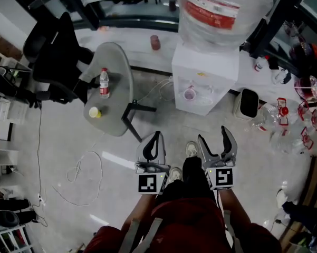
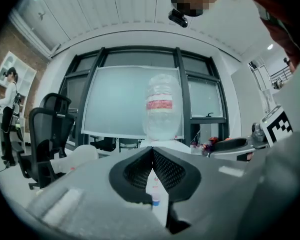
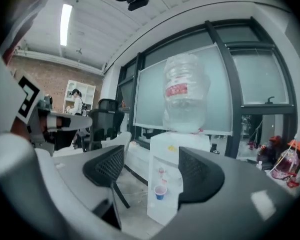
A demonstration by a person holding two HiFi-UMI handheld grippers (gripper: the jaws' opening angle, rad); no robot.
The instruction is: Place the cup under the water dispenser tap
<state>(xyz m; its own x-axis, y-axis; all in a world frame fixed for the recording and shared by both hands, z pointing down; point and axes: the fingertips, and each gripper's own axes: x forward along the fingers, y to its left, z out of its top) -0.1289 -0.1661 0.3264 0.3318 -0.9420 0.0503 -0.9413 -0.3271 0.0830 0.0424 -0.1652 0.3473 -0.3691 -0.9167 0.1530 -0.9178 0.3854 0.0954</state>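
The white water dispenser (image 1: 203,70) with a big clear bottle (image 1: 221,9) on top stands ahead of me. A small pink and blue cup (image 1: 190,94) sits upright in its niche below the taps. My left gripper (image 1: 157,136) is shut with nothing in it and hangs well short of the dispenser. Beside it my right gripper (image 1: 213,135) stands open and empty. In the right gripper view, the cup (image 3: 160,191) shows between the spread jaws of the right gripper (image 3: 150,156), far off. In the left gripper view, the left gripper (image 2: 152,151) has its tips together before the dispenser (image 2: 162,143).
A grey round table (image 1: 113,62) at the left carries a water bottle (image 1: 104,83) and a yellow cup (image 1: 95,112). A black office chair (image 1: 58,57) stands behind it. A white cable (image 1: 84,173) lies on the floor. A bin (image 1: 248,103) and bottle clutter (image 1: 285,115) are at the right.
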